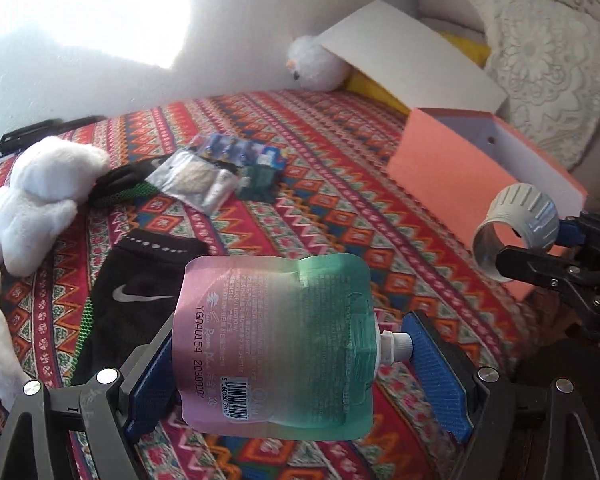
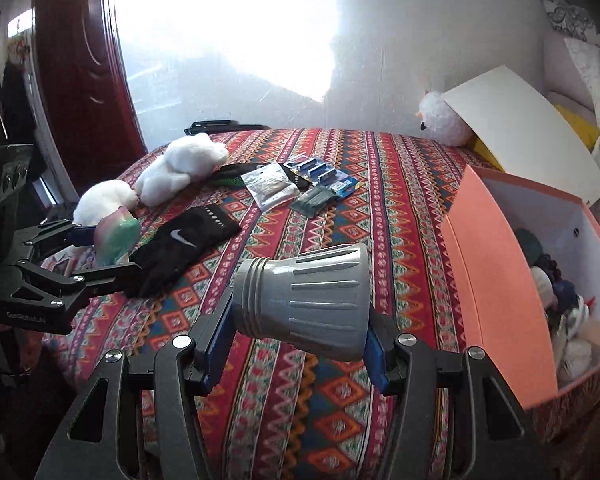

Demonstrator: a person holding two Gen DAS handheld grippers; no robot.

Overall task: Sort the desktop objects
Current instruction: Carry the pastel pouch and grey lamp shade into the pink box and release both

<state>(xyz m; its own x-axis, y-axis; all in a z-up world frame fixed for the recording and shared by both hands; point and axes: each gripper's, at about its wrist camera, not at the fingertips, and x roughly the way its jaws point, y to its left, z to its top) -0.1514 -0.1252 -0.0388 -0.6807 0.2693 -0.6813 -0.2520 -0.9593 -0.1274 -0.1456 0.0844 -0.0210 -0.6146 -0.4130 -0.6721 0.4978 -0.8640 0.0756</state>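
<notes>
We hold a pink-and-green spouted pouch (image 1: 276, 344) in the left gripper (image 1: 288, 364), its jaws closed on the pouch's two sides, the pouch lifted above the patterned bedspread (image 1: 340, 184) with its white cap against the right pad. Our right gripper (image 2: 296, 320) clamps a grey ribbed cone-shaped cap (image 2: 304, 300) crosswise between its blue pads, just beside the open orange box (image 2: 496, 280). A black sock (image 2: 184, 248) lies on the spread.

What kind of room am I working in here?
Most likely a bedroom: the objects lie on a patterned bedspread, pillows are stacked against the wall, and plush toys sit around.
</notes>
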